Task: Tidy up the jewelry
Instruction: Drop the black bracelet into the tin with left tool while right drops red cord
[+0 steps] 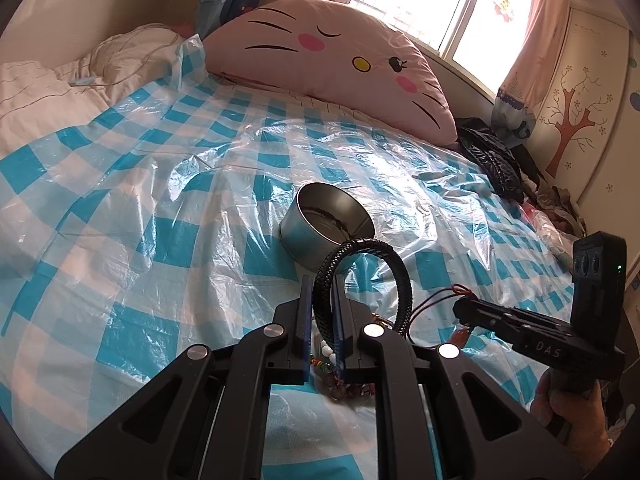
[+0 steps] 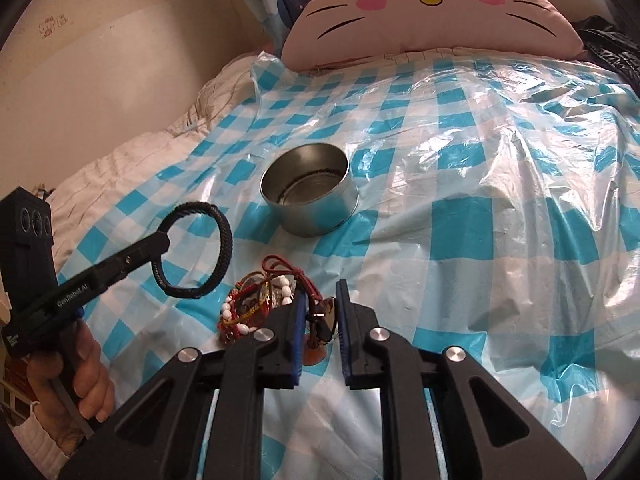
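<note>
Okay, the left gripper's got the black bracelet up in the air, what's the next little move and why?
Probably carry the left gripper forward over the metal tin and let go there. It is shut on the black braided bracelet, held clear of the jewelry pile, and the tin stands open just beyond with no bracelet in it.

Blue-and-white checked plastic sheet [image 2: 460, 220] spread over bed. Pink cat-face cushion [image 1: 340, 60] along sheet's far edge. Crumpled black garment [image 1: 492, 160] at far right corner. Cream rumpled quilt [image 1: 40, 92] beyond left edge.
</note>
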`<state>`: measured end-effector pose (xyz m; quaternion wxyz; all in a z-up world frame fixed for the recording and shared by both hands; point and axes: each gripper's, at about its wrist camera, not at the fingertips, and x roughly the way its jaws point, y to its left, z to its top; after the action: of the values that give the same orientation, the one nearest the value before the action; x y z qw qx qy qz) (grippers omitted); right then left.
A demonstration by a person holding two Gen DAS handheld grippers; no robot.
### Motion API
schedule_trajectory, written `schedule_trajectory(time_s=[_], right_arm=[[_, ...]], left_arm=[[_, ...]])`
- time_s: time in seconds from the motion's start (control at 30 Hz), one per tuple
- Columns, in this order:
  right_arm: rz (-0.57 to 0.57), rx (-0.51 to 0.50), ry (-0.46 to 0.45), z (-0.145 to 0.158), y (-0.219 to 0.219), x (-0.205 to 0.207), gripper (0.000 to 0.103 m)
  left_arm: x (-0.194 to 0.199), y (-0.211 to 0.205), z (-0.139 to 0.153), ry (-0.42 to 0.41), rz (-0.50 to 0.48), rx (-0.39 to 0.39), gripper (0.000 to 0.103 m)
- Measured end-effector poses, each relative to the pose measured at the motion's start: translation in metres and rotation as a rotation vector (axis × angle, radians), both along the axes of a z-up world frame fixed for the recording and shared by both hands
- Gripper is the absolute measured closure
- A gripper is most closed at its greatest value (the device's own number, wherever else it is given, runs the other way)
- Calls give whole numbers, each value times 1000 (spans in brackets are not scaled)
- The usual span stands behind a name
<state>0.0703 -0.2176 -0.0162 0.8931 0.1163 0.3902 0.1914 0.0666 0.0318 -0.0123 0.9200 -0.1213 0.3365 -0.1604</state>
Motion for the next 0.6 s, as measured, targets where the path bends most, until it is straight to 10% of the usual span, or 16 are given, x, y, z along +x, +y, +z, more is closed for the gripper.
schedule_trajectory(time_s=[0.6], right_arm=[[-43,154,-97,44,-6,48,88]], left_arm=[[59,-24,12,-10,-10,22,95]])
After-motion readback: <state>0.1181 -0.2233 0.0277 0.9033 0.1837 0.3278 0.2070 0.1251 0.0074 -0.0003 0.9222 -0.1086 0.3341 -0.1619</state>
